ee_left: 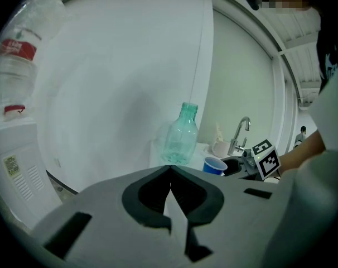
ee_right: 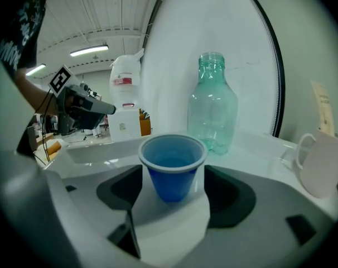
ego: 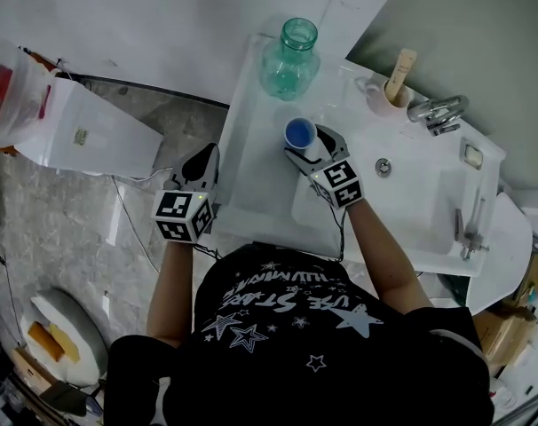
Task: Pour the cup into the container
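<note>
One blue cup [ee_right: 173, 163] upright between the parted, unclenched jaws of the right gripper [ee_right: 174, 197], green bottle [ee_right: 212, 102] beyond.

**Right gripper [ego: 312, 146] straddles the blue cup [ego: 300, 133]; left gripper [ego: 205, 156] closed**

The right forearm reaches forward, bare below the sleeve. Its gripper's jaws stand wide on either side of the cup, with slim gaps showing at the cup's wall. The left gripper is held well to the left of the cup, its jaw tips together with nothing between them.
</note>
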